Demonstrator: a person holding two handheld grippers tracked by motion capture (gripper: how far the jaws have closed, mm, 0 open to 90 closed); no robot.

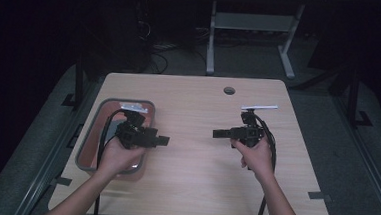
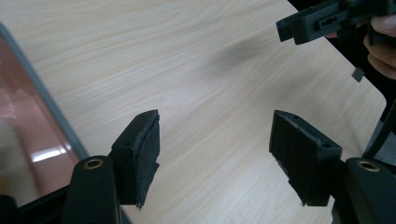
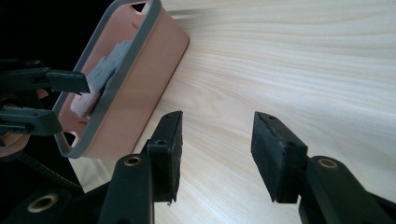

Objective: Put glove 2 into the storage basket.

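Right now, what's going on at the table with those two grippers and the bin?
A person holds a hand-held gripper in each hand over a wooden table. The left hand-held gripper hangs at the right edge of a pinkish bin with a grey rim, which holds a grey cloth-like thing. The right hand-held gripper is over bare table, pointing toward the left one. Both have their jaws open with nothing between them, so nothing is picked up yet.
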